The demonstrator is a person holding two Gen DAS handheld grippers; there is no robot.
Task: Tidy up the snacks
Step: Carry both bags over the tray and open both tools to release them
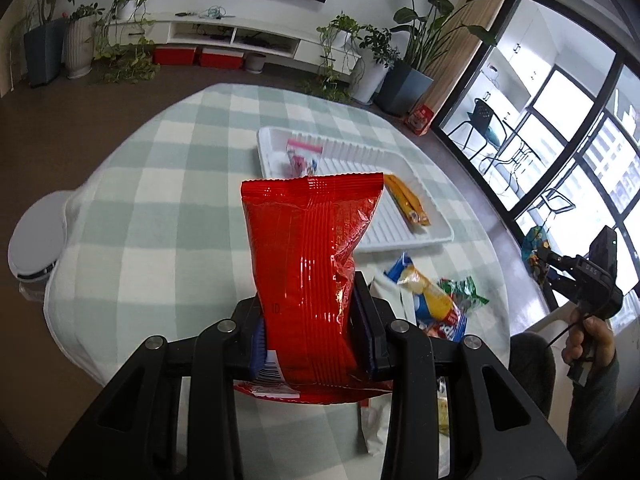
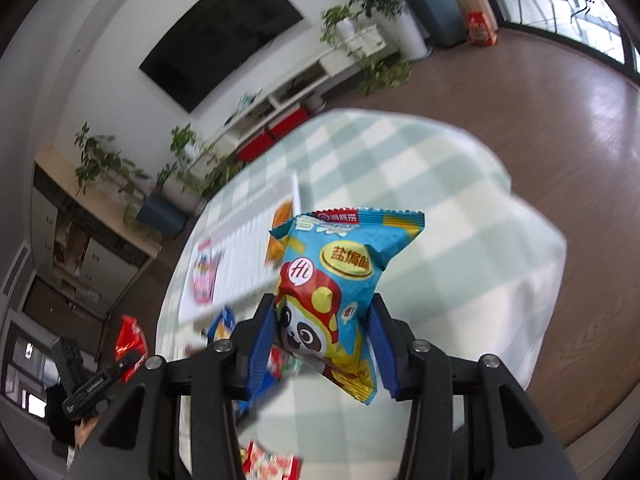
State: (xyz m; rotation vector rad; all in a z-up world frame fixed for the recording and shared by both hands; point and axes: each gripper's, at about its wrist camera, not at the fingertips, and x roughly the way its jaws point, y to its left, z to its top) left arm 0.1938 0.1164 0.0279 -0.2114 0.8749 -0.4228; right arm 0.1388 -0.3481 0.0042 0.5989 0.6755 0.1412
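My left gripper (image 1: 310,312) is shut on a red snack bag (image 1: 312,248), held upright above the checked tablecloth (image 1: 168,184). Beyond it lies a white ribbed tray (image 1: 360,168) holding an orange packet (image 1: 408,204) and a pink-topped clear packet (image 1: 302,156). My right gripper (image 2: 322,330) is shut on a blue snack bag with a panda picture (image 2: 340,276), lifted over the table. The tray (image 2: 240,256) shows blurred to the left in the right wrist view, with a pink packet (image 2: 204,272) on it. The red bag (image 2: 130,344) shows small at the lower left there.
Loose snack packets (image 1: 432,304) lie on the cloth right of the left gripper, and a red-and-white packet (image 2: 272,462) lies near the front edge. A person's hand (image 1: 588,340) holds the other gripper's handle at the right. A white stool (image 1: 36,236) stands left of the table. Plants and a TV cabinet line the far wall.
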